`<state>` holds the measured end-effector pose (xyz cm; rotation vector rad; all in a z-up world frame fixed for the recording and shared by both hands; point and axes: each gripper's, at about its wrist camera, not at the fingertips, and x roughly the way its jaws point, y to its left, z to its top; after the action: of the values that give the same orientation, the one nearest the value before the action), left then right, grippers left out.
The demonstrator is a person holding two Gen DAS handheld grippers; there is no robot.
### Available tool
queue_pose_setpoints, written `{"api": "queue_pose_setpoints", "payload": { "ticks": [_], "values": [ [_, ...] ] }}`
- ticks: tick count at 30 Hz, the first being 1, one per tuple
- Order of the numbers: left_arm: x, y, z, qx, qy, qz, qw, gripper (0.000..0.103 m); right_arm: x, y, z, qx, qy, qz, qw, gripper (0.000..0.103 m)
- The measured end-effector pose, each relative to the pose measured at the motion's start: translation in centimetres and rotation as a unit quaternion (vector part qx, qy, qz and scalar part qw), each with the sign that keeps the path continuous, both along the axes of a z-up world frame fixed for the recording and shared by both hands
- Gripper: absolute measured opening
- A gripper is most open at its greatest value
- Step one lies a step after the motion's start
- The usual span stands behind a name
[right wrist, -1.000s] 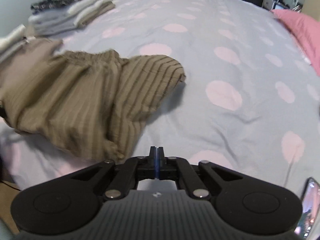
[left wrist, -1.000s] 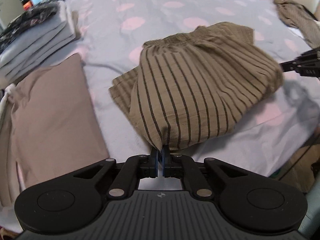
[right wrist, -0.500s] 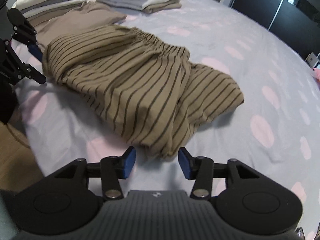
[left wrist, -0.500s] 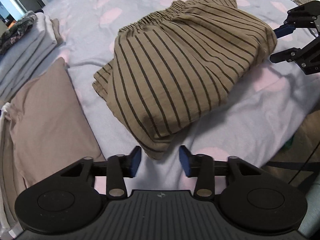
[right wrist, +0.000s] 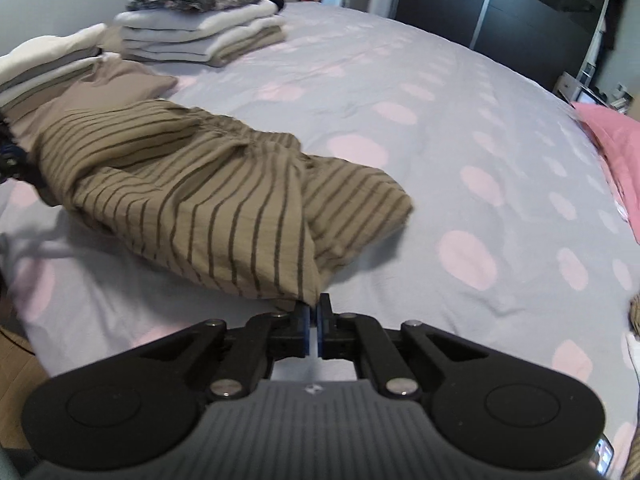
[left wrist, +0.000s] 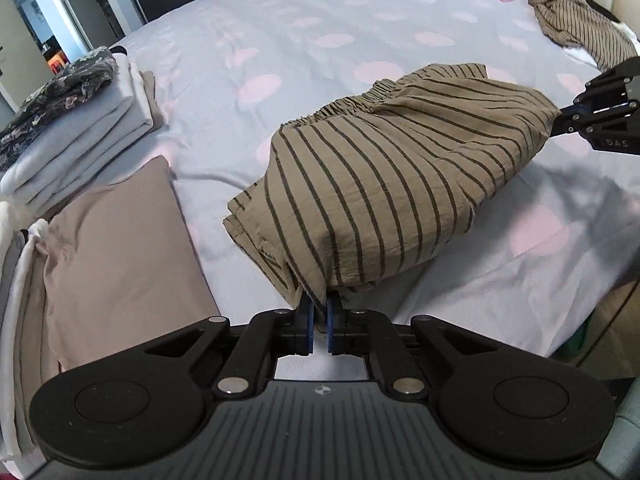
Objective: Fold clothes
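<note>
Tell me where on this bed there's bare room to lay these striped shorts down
The widest bare stretch of the grey pink-dotted duvet lies beyond the tan striped shorts, bordered by the pink pillow. It is crowded by the folded beige cloth and the stack of folded grey linens. A crumpled striped garment fills the corner beside the pillow.

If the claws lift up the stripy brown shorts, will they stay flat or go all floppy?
Probably floppy: the stripy shorts already sag and wrinkle between the left claw and right claw. They look thin, so likely light. Their folded layers may slide apart.
</note>
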<state>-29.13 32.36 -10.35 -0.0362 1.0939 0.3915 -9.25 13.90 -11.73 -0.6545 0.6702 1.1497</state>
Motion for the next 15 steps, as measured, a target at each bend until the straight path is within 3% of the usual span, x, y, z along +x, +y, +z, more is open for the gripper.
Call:
{"api": "queue_pose_setpoints", "payload": {
  "ticks": [6, 15],
  "values": [
    [0.3, -0.1, -1.7, -0.006, 0.051, -0.011, 0.9986, 0.003, 0.1, 0.3, -1.7, -0.027, 0.003, -0.002, 1.0, 0.003],
    [0.0, 0.1, -2.9, 0.02, 0.091, -0.01, 0.9956, 0.003, 0.1, 0.4, -3.3, -0.051, 0.005, 0.007, 0.999, 0.003]
  ]
}}
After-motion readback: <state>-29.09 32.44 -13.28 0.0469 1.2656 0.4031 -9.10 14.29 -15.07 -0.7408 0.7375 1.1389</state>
